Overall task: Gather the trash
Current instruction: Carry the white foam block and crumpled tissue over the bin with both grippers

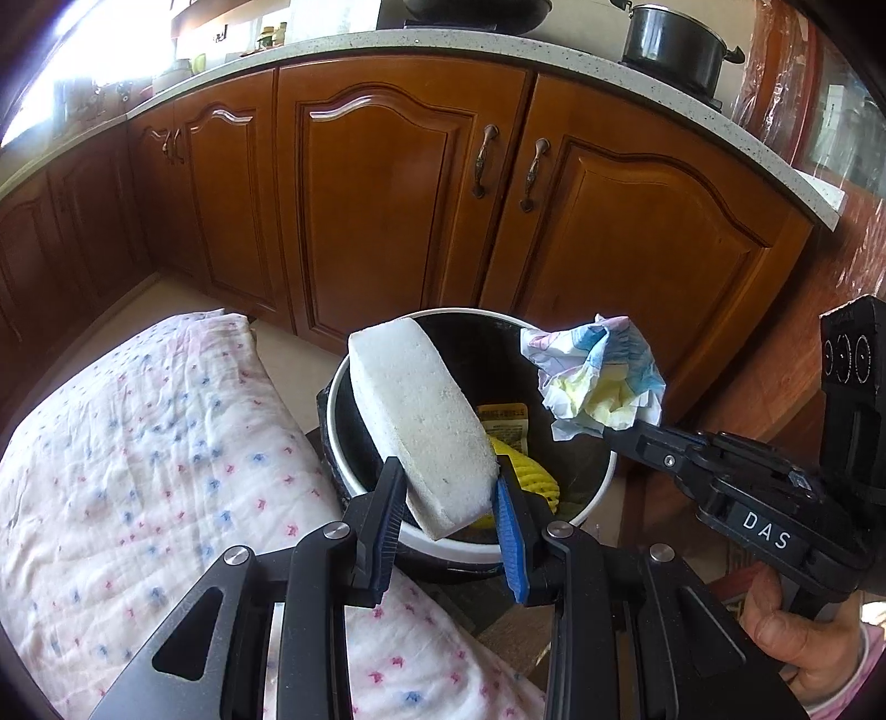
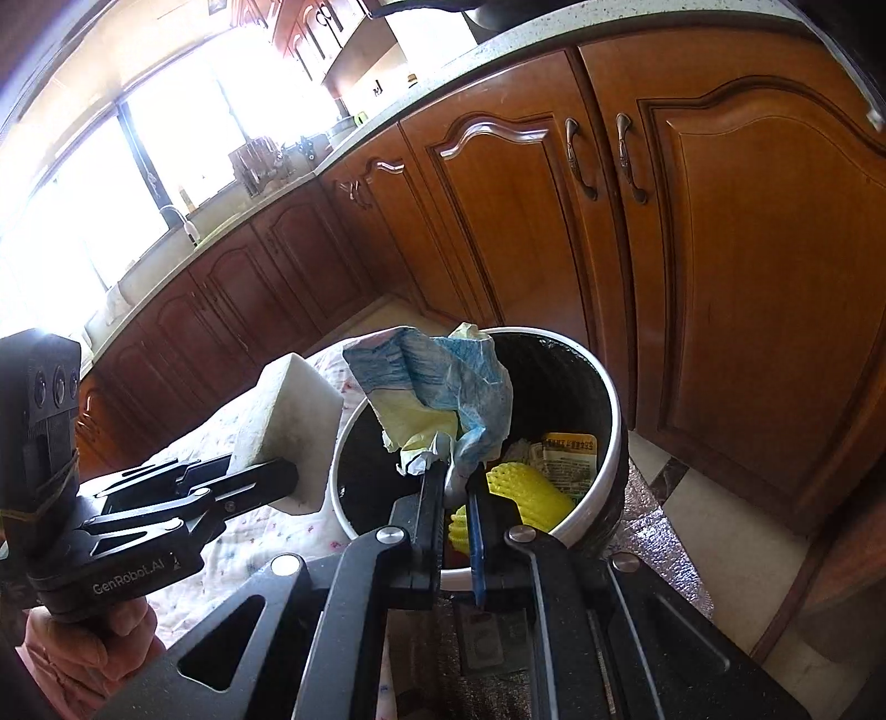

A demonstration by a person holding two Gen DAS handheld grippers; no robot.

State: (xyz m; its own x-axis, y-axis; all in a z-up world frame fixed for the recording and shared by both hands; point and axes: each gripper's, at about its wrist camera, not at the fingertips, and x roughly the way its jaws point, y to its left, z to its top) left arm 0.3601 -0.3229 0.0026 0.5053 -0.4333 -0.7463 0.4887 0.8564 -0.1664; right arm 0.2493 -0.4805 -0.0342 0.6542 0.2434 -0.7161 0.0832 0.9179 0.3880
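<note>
1. Wooden cabinet doors (image 1: 387, 183) behind, under a speckled table (image 1: 343, 47) edge.
2. Floral quilt (image 1: 138, 443) spread left of the bin.
3. White-rimmed black bin (image 2: 612, 443) holding yellow foam netting (image 2: 531, 487) and a printed packet (image 2: 570, 451).
4. White foam block (image 1: 426, 421) clamped in left gripper (image 1: 448, 487) jaws, over the bin.
5. Crumpled blue-and-yellow paper (image 2: 443, 393) pinched by right gripper (image 2: 451, 471) jaws, above the bin.

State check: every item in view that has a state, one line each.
left gripper: shut on white foam block, held over the bin
right gripper: shut on crumpled paper, above the bin
trash bin: open top, lined black, partly filled
yellow foam net: lying inside the bin
snack wrapper: inside the bin
cabinet doors: closed
black pot: on the counter, no lid
</note>
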